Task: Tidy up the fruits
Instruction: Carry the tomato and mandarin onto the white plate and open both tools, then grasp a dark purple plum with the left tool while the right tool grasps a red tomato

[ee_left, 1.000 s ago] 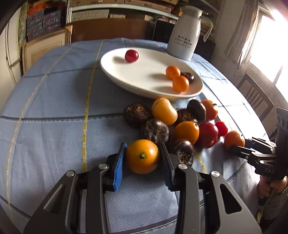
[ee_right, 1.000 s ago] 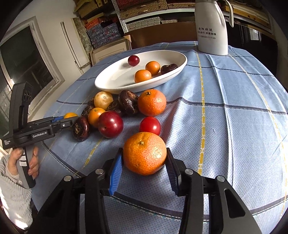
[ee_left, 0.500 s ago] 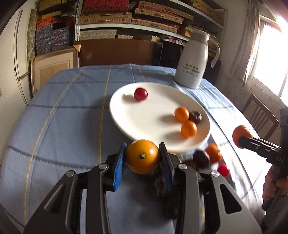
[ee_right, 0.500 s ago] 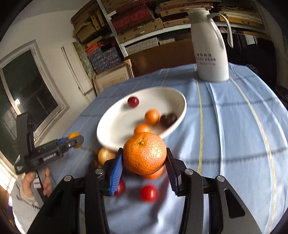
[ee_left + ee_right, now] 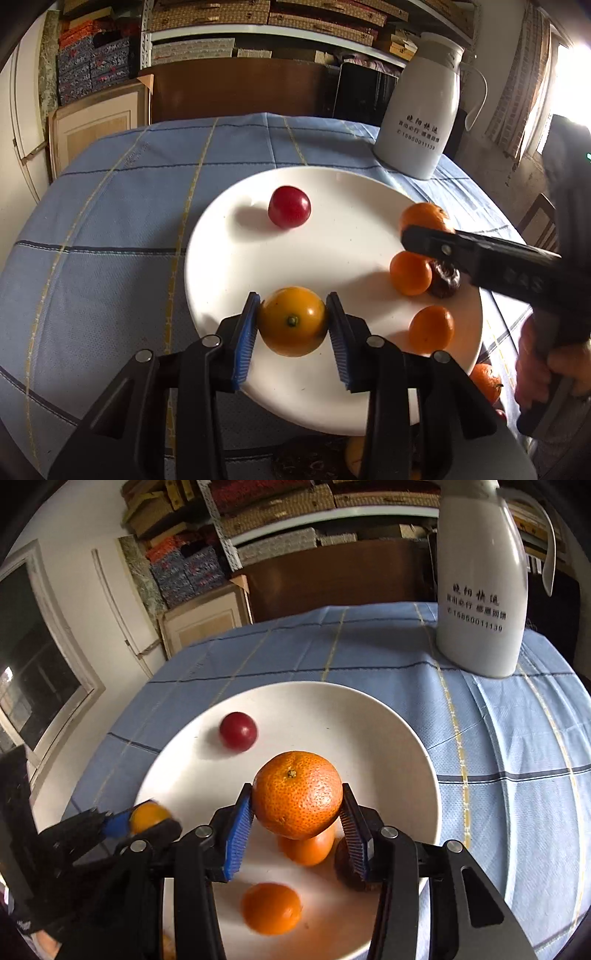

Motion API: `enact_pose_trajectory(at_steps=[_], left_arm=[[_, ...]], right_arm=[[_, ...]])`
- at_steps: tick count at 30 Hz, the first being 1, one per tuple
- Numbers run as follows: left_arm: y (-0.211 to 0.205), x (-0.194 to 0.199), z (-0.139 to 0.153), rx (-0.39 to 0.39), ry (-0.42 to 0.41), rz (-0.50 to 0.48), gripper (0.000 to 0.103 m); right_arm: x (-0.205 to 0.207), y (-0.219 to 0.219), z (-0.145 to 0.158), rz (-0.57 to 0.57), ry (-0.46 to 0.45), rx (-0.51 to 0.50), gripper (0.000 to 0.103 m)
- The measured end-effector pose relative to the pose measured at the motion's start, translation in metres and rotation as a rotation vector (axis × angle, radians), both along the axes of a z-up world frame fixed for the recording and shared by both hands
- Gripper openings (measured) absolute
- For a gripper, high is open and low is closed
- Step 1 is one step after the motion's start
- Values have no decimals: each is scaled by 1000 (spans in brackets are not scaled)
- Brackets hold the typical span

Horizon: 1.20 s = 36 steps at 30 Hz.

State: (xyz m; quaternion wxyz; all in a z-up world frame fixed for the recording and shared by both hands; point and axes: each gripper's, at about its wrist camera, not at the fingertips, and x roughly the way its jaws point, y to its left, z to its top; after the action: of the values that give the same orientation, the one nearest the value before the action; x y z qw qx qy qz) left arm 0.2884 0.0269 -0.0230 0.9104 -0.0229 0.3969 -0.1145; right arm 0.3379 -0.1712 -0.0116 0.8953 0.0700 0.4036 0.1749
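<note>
My left gripper (image 5: pixel 291 325) is shut on a smooth yellow-orange fruit (image 5: pixel 292 320), held over the near rim of the white plate (image 5: pixel 229 258). My right gripper (image 5: pixel 297 812) is shut on a dimpled mandarin (image 5: pixel 297 794) above the same plate (image 5: pixel 406 746). On the plate lie a red fruit (image 5: pixel 289 206), two small oranges (image 5: pixel 410 273) (image 5: pixel 431 328) and a dark brown fruit (image 5: pixel 445 282). In the left wrist view the right gripper (image 5: pixel 421 230) reaches in from the right with the mandarin (image 5: pixel 423 216). In the right wrist view the left gripper (image 5: pixel 147 818) shows at lower left.
A white jug (image 5: pixel 424 114) stands behind the plate on the blue checked tablecloth (image 5: pixel 110 229). Several loose fruits (image 5: pixel 485 382) lie on the cloth near the plate's near edge, mostly hidden. A hand (image 5: pixel 546 369) grips the right tool. Shelves and a cabinet are behind the table.
Both grippers lifted their fruits off the tablecloth and carried them forward over the plate. The loose pile of fruits has dropped out of sight below the fingers.
</note>
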Motion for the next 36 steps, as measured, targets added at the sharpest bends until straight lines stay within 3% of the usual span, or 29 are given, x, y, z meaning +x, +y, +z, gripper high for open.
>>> enact_pose_trajectory(at_steps=[2, 7, 10, 15, 19, 23, 27, 30, 36], left_arm=[[3, -2, 0, 1, -1, -1, 41], [13, -15, 11, -29, -50, 22, 53], [18, -24, 9, -29, -53, 37, 57], [29, -44, 10, -93, -73, 54, 65], [39, -71, 5, -111, -72, 74, 68], [50, -102, -7, -147, -43, 101, 80], [49, -125, -15, -157, 3, 92, 89], [45, -134, -12, -149, -23, 94, 96], [46, -136, -16, -142, 18, 141, 98]], right_arm=[[-1, -7, -2, -11, 6, 15, 59], [-28, -37, 15, -40, -72, 108, 62], [-50, -49, 15, -65, -117, 124, 71], [-88, -70, -9, -101, -86, 100, 72], [-118, -91, -17, -131, -92, 148, 72], [-141, -103, -31, -138, -56, 213, 72], [-154, -104, -30, -120, -67, 251, 72], [-158, -102, -30, -111, -63, 248, 72], [-155, -101, -36, -100, -22, 254, 78]])
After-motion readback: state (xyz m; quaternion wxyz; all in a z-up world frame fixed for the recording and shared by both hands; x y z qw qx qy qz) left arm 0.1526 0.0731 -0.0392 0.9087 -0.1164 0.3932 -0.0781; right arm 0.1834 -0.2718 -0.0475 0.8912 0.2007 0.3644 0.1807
